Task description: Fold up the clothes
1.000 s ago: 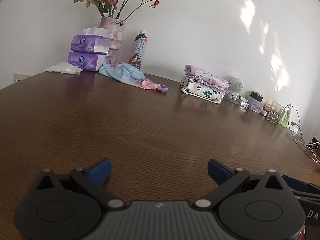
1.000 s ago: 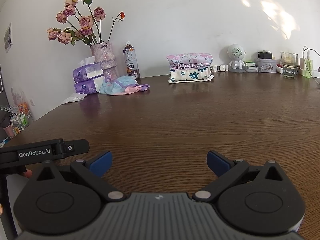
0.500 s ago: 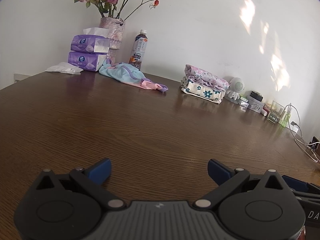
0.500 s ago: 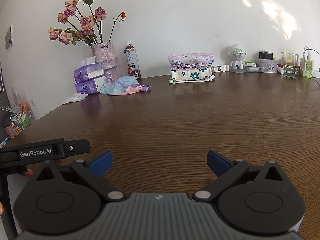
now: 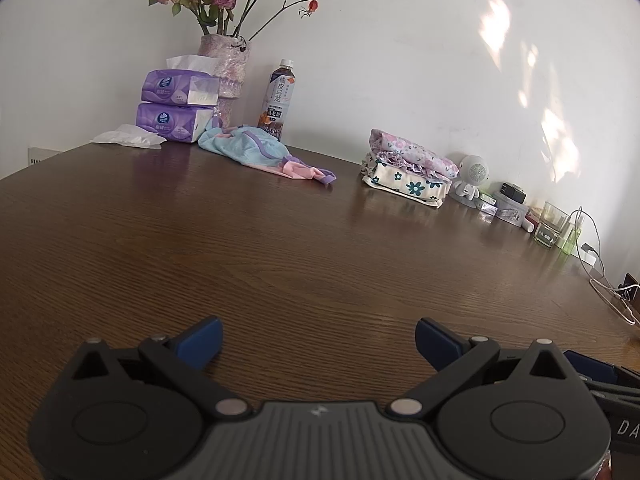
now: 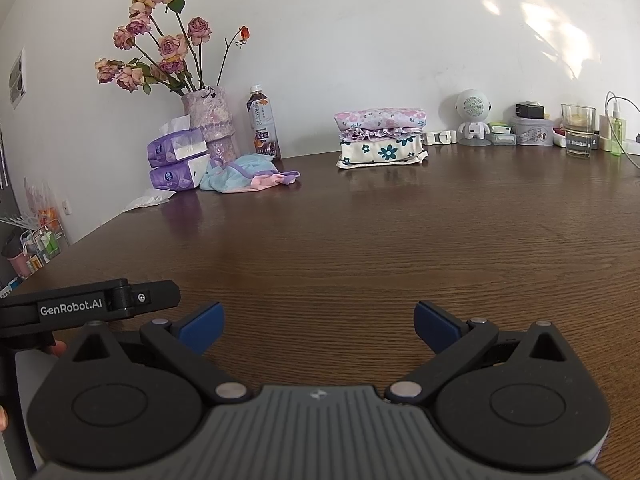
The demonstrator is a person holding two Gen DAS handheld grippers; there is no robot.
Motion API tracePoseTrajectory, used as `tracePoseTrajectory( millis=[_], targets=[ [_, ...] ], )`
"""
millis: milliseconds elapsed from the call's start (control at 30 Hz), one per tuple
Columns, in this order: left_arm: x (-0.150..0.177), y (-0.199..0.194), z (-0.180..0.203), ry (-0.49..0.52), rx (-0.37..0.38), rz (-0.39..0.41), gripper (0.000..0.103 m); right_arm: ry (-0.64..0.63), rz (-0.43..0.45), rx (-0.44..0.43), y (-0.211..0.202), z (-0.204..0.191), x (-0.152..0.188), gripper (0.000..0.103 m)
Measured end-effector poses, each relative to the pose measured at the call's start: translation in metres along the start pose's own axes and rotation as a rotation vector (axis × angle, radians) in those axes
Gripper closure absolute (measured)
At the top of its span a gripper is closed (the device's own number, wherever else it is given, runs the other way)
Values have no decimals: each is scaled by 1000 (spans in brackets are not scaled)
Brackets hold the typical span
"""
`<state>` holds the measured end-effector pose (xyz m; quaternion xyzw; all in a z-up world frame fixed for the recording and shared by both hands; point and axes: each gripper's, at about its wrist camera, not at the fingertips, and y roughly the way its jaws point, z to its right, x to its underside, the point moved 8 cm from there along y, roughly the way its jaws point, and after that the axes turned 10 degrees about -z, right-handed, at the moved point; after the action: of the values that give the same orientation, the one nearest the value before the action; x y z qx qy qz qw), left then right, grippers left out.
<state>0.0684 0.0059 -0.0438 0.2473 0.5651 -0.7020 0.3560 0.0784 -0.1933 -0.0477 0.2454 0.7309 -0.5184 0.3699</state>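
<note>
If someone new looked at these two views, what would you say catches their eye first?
Probably the wide bare stretch of dark wooden table, with both pairs of tongs open and empty at its near edge: left tongs, right tongs. Next, along the far wall, the neat stack of folded floral clothes, and left of it a crumpled blue-and-pink garment lying before the vase of dried roses.
</note>
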Motion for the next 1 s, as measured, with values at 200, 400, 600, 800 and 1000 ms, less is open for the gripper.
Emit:
tracePoseTrajectory(
  millis=[200, 400, 600, 800, 1000],
  targets=[
    [0, 0, 0, -1, 0, 1, 0, -2, 0, -1, 0, 1, 0, 0],
    [0, 0, 1, -3, 1, 2, 0, -4, 0, 0, 0, 2, 0, 0],
    [0, 0, 1, -4, 2, 2, 0, -4, 1, 0, 0, 2, 0, 0],
    [0, 0, 1, -6, 3, 3, 0, -6, 1, 0, 0, 3, 1, 0],
    [0, 0, 2, 0, 7, 0, 0, -4, -3, -3, 1, 2, 2, 0]
  ],
)
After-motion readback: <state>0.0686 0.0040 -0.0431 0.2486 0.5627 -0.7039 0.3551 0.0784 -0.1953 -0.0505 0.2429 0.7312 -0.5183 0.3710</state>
